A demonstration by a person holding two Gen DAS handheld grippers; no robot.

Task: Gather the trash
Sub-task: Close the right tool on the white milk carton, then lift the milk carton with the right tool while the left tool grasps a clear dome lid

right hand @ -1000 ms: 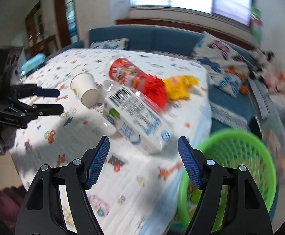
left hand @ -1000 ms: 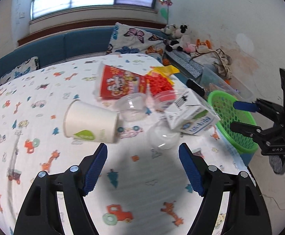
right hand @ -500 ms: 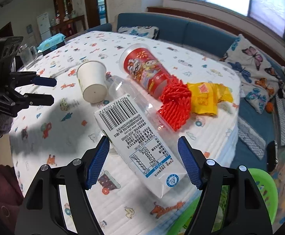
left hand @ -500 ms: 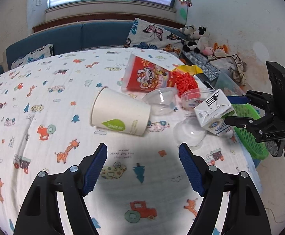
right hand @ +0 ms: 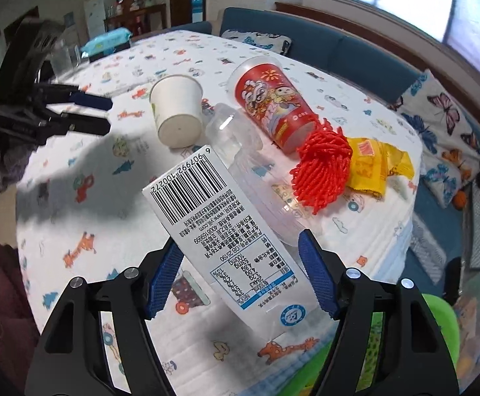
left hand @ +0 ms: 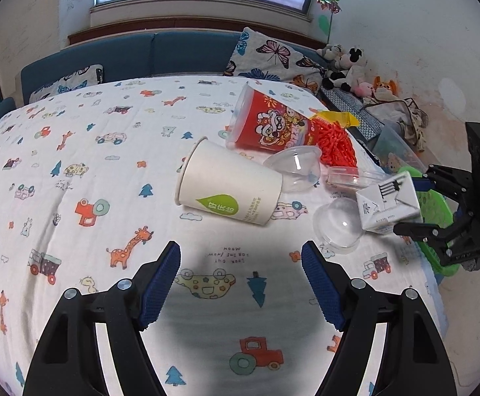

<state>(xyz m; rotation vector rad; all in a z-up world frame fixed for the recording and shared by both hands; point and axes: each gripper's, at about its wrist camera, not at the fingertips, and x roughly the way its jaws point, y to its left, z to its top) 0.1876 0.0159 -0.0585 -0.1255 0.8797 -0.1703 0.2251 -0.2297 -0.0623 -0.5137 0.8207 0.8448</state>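
Observation:
Trash lies in a heap on the cartoon-print cloth. A white milk carton [right hand: 217, 217] stands tilted at the table's edge, between the blue pads of my right gripper [right hand: 239, 239]. Its jaws are closing; the left pad is at the carton's edge and a thin gap shows at the right pad. The left wrist view shows the same carton [left hand: 385, 201] in the right gripper [left hand: 411, 206]. A white paper cup [left hand: 226, 191] lies on its side ahead of my left gripper [left hand: 240, 250], which hangs open and empty over the cloth.
Behind the cup lie a red printed cup [left hand: 269, 125], clear plastic lids [left hand: 296, 165], red netting [right hand: 322, 168] and a yellow wrapper [right hand: 378, 165]. A green basket [right hand: 438, 330] sits below the table's edge by the carton. A blue sofa with cushions runs behind.
My right gripper has come down and rolled until the carton stands between its pads, and the jaws have narrowed slightly. The left gripper has drifted over the cloth and stayed open.

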